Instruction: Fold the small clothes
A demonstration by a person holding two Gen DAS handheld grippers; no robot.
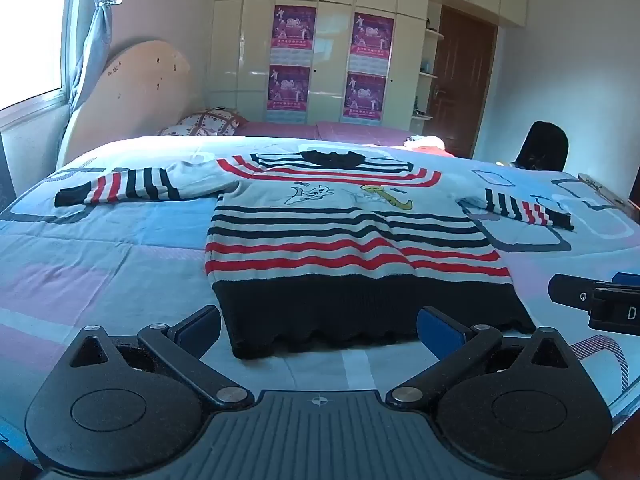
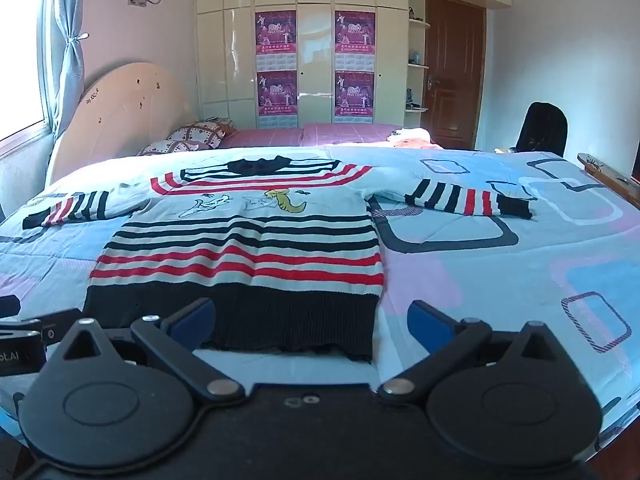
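A small striped sweater (image 1: 340,236) lies flat, face up, on the bed, both sleeves spread out sideways and its black hem toward me. It has red, black and white stripes and a cartoon print. It also shows in the right wrist view (image 2: 244,248). My left gripper (image 1: 320,328) is open and empty, just short of the hem's middle. My right gripper (image 2: 312,322) is open and empty, at the hem's right corner. The right gripper (image 1: 596,304) shows at the right edge of the left wrist view.
The bed has a blue and pink patterned cover (image 1: 100,248). Pillows (image 2: 200,136) and a headboard (image 2: 132,112) stand at the far left. A wardrobe with posters (image 2: 316,64), a brown door (image 2: 452,72) and a dark chair (image 2: 544,128) are behind.
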